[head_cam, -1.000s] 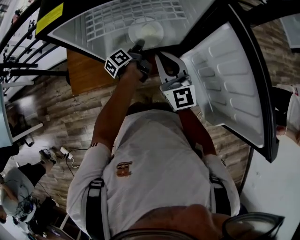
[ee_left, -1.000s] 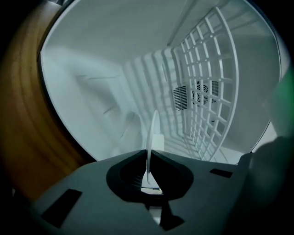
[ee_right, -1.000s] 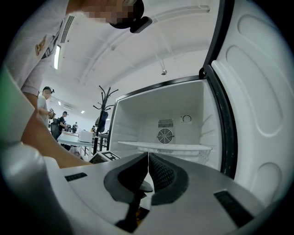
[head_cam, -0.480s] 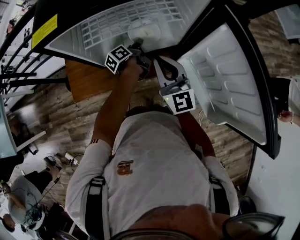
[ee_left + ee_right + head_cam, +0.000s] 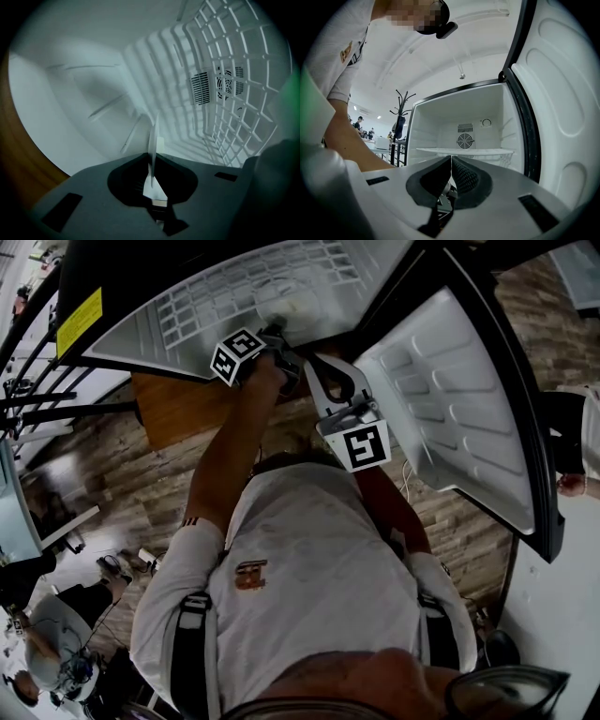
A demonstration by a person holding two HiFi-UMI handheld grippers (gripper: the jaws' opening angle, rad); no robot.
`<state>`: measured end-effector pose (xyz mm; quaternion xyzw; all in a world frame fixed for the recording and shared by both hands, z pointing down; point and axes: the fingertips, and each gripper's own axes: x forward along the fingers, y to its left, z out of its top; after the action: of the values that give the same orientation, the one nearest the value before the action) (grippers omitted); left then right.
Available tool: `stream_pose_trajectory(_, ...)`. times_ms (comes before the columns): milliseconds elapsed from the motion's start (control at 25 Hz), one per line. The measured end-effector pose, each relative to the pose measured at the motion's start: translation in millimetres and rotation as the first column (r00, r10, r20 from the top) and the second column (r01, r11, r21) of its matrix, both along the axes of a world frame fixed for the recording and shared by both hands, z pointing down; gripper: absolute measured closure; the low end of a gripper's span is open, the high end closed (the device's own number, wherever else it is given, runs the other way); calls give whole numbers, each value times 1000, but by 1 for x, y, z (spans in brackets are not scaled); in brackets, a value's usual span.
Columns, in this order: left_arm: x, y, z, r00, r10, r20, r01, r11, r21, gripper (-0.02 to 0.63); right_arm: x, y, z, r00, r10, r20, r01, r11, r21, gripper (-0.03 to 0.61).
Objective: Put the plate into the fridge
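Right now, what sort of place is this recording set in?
Probably an open workspace or lab rather than a home kitchen: there is an open fridge, wood-plank flooring, and a coat rack with other people in the background beside it.

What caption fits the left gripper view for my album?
Left claw pinching a white plate edge-on inside the fridge, next to its wire shelf.

I see a brown wood-plank floor [image 5: 131, 474] with cables [image 5: 141, 559] lying loose on it at left. Coat rack [image 5: 404, 101] stands far back under a white ceiling [image 5: 440, 56]. Room is bright and evenly lit.
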<state>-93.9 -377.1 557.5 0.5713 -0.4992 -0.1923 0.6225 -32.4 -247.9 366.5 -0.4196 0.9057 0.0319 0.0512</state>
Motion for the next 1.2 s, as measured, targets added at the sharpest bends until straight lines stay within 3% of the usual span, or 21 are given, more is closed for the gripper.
stream_pose_trajectory(200,1,-3,0,999,22,28,-22,1000,1,583,1,-2,2,1000,2,5,-2,1000,-6,545)
stream_pose_trajectory(360,2,-3,-2,992,74,103,-75,997,11,583,0,-3,3,1000,0,2,0,1000,-10,545)
stream_pose_trajectory(720,5,1,1,944,194,265,-198,980,-13,547,-1,-4,6,1000,-6,-1,6,1000,-13,545)
stream_pose_trajectory(960,13,7,2,873,323,365,-337,941,-25,506,-1,-3,8,1000,-15,-6,15,1000,-18,545)
stream_pose_trajectory(1200,21,17,1,775,461,432,-497,867,-34,467,0,-3,10,1000,-16,-8,15,1000,-27,545)
